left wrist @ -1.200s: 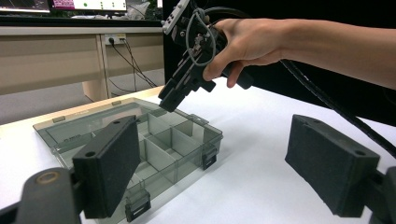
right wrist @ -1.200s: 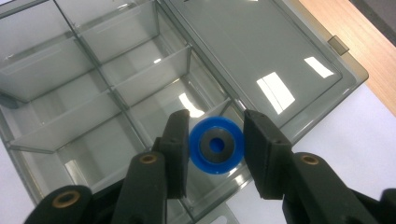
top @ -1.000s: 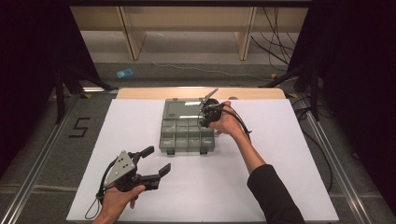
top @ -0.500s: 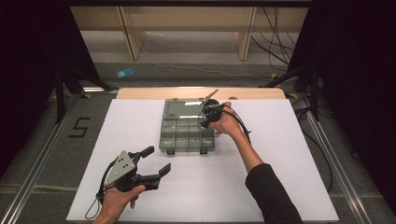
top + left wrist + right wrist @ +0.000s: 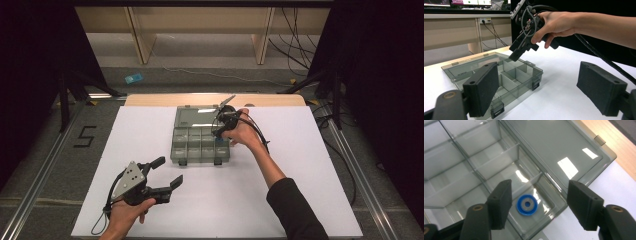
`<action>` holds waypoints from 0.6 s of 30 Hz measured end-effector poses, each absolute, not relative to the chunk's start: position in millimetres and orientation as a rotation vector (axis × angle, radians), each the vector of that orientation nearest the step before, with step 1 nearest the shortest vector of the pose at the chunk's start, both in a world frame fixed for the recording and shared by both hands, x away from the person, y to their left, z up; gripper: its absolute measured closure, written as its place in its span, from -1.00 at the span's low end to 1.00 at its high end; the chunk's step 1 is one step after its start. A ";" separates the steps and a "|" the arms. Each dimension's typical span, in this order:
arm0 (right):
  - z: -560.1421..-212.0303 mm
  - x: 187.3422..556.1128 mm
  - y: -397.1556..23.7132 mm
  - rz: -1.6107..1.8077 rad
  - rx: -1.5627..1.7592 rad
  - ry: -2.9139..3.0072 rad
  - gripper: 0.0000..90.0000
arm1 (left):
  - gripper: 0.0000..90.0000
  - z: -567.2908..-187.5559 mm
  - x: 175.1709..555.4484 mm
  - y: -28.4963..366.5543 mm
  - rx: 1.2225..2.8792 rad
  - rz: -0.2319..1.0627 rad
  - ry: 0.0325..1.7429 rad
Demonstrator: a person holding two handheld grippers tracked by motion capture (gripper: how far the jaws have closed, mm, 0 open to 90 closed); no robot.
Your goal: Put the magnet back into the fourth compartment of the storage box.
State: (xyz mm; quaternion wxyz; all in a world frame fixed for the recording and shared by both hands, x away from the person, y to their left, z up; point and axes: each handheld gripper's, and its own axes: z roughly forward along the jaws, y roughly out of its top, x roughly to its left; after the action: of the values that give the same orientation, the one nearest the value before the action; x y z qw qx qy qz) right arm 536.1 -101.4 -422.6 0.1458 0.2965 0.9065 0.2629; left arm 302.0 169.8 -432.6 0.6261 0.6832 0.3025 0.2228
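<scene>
A clear compartment box (image 5: 200, 141) is shown lying open on a white sheet (image 5: 300, 170) that covers the table, its lid (image 5: 196, 116) folded flat toward the far edge and two dark latches (image 5: 218, 162) seen on its near wall. The right gripper (image 5: 223, 125) is held above the box's right end, tilted downward; in the right gripper view its jaws are seen spread apart with nothing between them. Directly below them, a blue ring with a grey centre (image 5: 527, 204) is seen lying flat on the floor of a corner compartment, next to the hinge side. The neighbouring compartments, separated by clear dividers (image 5: 499, 157), are seen through glare. The left gripper (image 5: 162, 173) is held low over the sheet, well apart from the box on its near left side, with the grey three-cornered plate (image 5: 129, 179) on top; its jaws are likewise spread and empty. In the left gripper view, the person's right hand (image 5: 556, 25) is seen wrapped around the other gripper's handle.
</scene>
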 end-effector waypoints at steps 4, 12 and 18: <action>-417.4 531.2 -102.7 0.794 0.844 2.591 -0.23 | -0.62 -432.7 302.0 169.9 1.567 0.511 0.694; -406.9 517.9 -108.2 0.856 0.858 2.539 -0.33 | -0.62 -433.1 301.9 169.5 1.568 0.508 0.697; -402.1 505.8 -112.8 0.909 0.843 2.540 -0.37 | -0.62 -433.4 302.0 168.8 1.568 0.507 0.699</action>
State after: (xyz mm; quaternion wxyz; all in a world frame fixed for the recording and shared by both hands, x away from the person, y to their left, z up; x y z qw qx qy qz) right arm 505.8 -112.8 -402.1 0.1571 0.2946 0.8875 0.3176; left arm 302.0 168.8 -433.4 0.6254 0.6836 0.3047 0.2209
